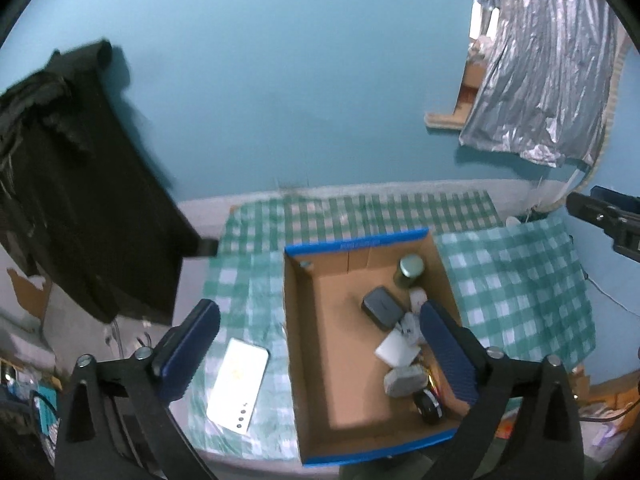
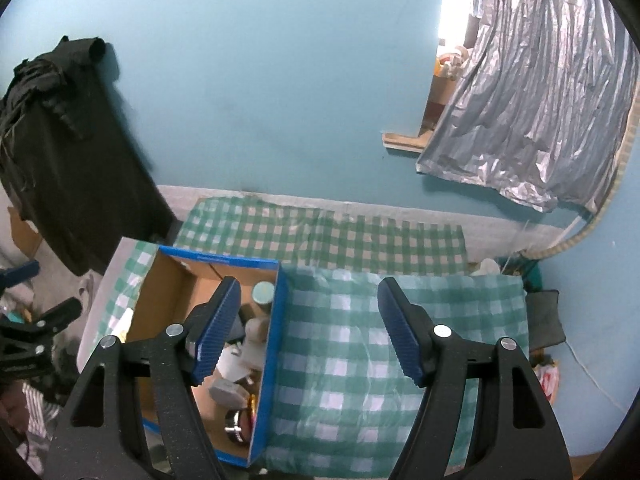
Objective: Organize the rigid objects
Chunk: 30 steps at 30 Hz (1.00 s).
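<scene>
Most rigid bits already in my cardboard box (image 1: 312, 344); white phone (image 1: 239, 385) left on checked cloth (image 1: 516, 292) beside it; left tongs (image 1: 320, 356) spread, empty; right tongs (image 2: 310, 330) spread, empty.

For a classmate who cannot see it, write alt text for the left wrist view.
An open left gripper hovers empty above a blue-rimmed cardboard box on a green checked cloth. The box holds several small items, among them a tin and a black case. A white phone lies outside, left of the box.
</scene>
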{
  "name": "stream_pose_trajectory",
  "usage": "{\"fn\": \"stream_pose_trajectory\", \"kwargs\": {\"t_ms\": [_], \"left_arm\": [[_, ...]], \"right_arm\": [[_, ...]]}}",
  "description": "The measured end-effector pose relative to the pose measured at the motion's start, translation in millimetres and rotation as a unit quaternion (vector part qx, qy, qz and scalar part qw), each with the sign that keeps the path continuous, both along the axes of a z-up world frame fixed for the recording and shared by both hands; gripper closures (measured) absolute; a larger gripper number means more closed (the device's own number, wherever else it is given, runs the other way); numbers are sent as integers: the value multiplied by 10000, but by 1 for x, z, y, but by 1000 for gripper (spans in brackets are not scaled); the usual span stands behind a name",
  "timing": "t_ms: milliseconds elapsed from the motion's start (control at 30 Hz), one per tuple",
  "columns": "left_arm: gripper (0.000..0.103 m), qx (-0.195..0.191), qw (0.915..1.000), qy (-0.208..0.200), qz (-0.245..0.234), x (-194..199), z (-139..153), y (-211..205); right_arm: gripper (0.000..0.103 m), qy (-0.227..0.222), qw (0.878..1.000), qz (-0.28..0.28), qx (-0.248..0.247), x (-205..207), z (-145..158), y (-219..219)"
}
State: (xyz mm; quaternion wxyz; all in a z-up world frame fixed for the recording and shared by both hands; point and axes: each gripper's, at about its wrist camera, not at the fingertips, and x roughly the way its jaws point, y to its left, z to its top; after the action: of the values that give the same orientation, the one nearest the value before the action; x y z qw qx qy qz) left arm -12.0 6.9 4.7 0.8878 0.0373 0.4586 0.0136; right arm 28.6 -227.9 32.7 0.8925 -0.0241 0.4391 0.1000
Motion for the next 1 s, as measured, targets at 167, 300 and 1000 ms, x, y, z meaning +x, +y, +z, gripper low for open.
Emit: {"fn": "stream_pose_trajectory", "kwargs": {"t_ms": [167,300,1000], "left_arm": [[1,-6,9998,-215,-37,-2,11,-6],[1,21,9998,-187,-49,0,12,-11],[1,170,9997,-171,-22,-9,16,-33]], "right_arm": [[33,-16,10000,-92,16,1,1,-8],[33,-16,9999,-153,-1,2,1,-15],[33,80,9998,-206,-28,1,-2,-39]]}}
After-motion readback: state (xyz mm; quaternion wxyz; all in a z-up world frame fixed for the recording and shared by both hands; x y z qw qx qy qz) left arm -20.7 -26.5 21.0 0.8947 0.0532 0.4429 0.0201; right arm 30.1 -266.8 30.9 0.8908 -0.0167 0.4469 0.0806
